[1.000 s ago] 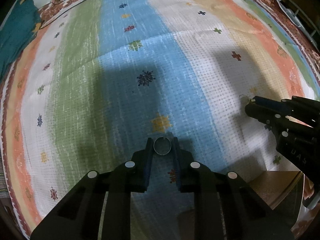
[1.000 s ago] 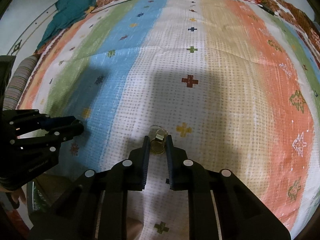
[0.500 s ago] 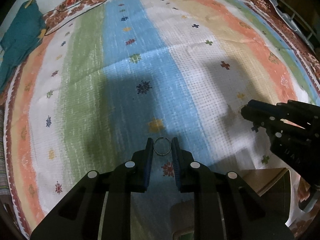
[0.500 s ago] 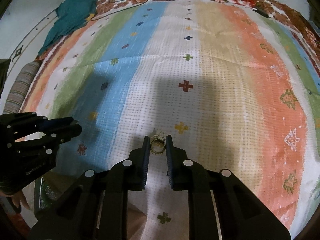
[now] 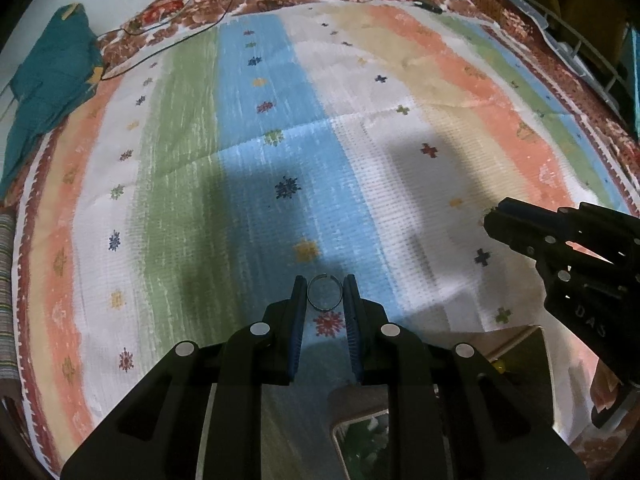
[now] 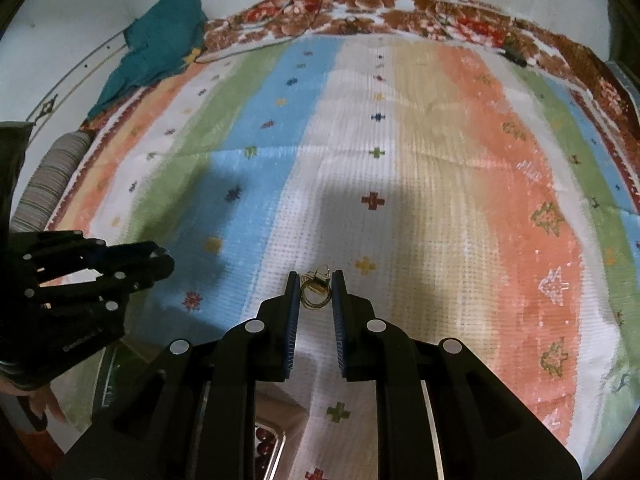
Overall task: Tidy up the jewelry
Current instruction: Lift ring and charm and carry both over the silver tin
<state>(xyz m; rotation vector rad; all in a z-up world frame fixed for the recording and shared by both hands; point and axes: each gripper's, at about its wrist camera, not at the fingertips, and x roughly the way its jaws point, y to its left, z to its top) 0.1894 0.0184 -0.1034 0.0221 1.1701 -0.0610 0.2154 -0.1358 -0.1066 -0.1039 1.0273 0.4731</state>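
Observation:
A thin silver ring (image 5: 324,291) stands pinched between the blue pads of my left gripper (image 5: 324,293), lifted above the striped cloth (image 5: 248,160). In the right wrist view a small gold ring (image 6: 316,291) with a little tag on it sits clamped in my right gripper (image 6: 315,290), also raised off the cloth. The right gripper (image 5: 496,220) shows at the right edge of the left wrist view, and the left gripper (image 6: 164,264) at the left edge of the right wrist view. A brown box (image 5: 516,340) lies near the front edge, under both grippers.
The striped cloth (image 6: 440,200) covers a bed. A teal garment (image 5: 48,84) and thin black cables (image 5: 180,36) lie at the far left corner. A small dark object (image 6: 514,55) rests near the far right edge. A striped bolster (image 6: 52,176) lies left.
Both grippers have risen off the cloth with their rings still pinched. More of the cloth and the bed's far edge shows in both views.

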